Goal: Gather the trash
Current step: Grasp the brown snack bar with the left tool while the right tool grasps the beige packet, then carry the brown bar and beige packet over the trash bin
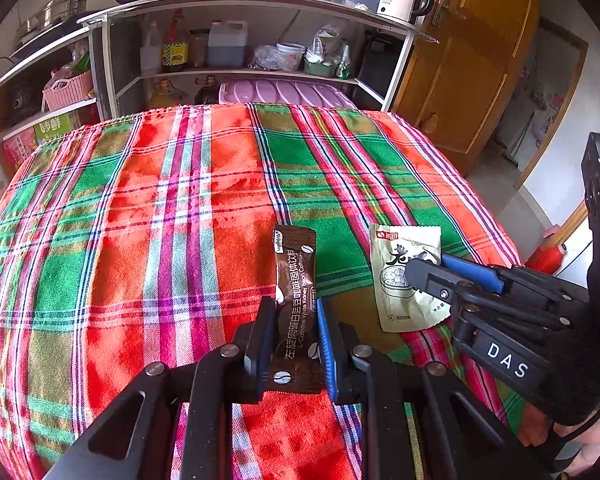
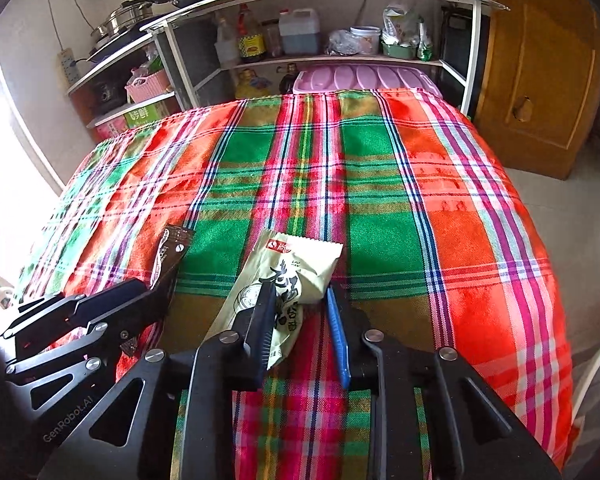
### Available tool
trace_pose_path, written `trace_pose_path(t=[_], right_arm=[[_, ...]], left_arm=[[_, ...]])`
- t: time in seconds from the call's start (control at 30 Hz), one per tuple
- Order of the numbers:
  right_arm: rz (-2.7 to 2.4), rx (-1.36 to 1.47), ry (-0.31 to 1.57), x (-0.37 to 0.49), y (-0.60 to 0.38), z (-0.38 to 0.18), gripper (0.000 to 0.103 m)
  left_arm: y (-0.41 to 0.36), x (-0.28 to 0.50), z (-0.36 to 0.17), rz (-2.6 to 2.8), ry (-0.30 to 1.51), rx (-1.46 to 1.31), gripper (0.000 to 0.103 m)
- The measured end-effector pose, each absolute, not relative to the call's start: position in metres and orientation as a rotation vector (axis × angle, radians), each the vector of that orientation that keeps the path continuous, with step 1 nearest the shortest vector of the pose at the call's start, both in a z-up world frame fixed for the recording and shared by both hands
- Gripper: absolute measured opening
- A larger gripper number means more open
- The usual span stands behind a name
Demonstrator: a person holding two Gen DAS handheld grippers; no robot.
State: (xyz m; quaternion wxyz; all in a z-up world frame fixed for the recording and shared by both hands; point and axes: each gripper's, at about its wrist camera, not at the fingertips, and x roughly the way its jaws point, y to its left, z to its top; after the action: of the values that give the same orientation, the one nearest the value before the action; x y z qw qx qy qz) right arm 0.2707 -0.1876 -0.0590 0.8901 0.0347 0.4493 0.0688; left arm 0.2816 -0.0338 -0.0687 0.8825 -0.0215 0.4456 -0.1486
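Near the plaid tablecloth's [image 1: 180, 208] front edge, the left gripper [image 1: 296, 332] is clamped on a brown coffee sachet [image 1: 296, 280]. The right gripper [image 2: 300, 312] pinches a pale green snack packet [image 2: 296, 264], its jaws closed onto it.

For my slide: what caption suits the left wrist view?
Left gripper clamps brown coffee sachet; right gripper on green wrapper.

So the plaid cloth-covered table [image 1: 180, 220] filled the middle of both views. A brown coffee-drink sachet [image 1: 296, 280] sat low in the left wrist frame, between the fingers of the left gripper [image 1: 296, 312]. Just right of it lay a pale green snack packet [image 1: 400, 276], with the right gripper [image 2: 300, 304] over it. Behind the table, across the top of the frame, stood a white metal shelf rack [image 1: 400, 68].
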Motion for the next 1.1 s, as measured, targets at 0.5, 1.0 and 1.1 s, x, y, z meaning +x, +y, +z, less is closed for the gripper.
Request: trace_pose_path(t=[0.5,1.0,1.1], right_arm=[[0.128,0.076,0.908,0.262,-0.196,-0.054,0.015],[0.137,0.107,0.856,0.233,-0.21,-0.034,0.011],[0.131,0.117,0.839,0.225,-0.216,-0.028,0.011]], left_arm=[[-0.033,0.281,-0.067,-0.306,0.93,-0.041,0.021],[-0.03,0.263,-0.053,-0.311,0.905,-0.04,0.021],[-0.032,0.257,-0.047,-0.318,0.889,-0.034,0.021]])
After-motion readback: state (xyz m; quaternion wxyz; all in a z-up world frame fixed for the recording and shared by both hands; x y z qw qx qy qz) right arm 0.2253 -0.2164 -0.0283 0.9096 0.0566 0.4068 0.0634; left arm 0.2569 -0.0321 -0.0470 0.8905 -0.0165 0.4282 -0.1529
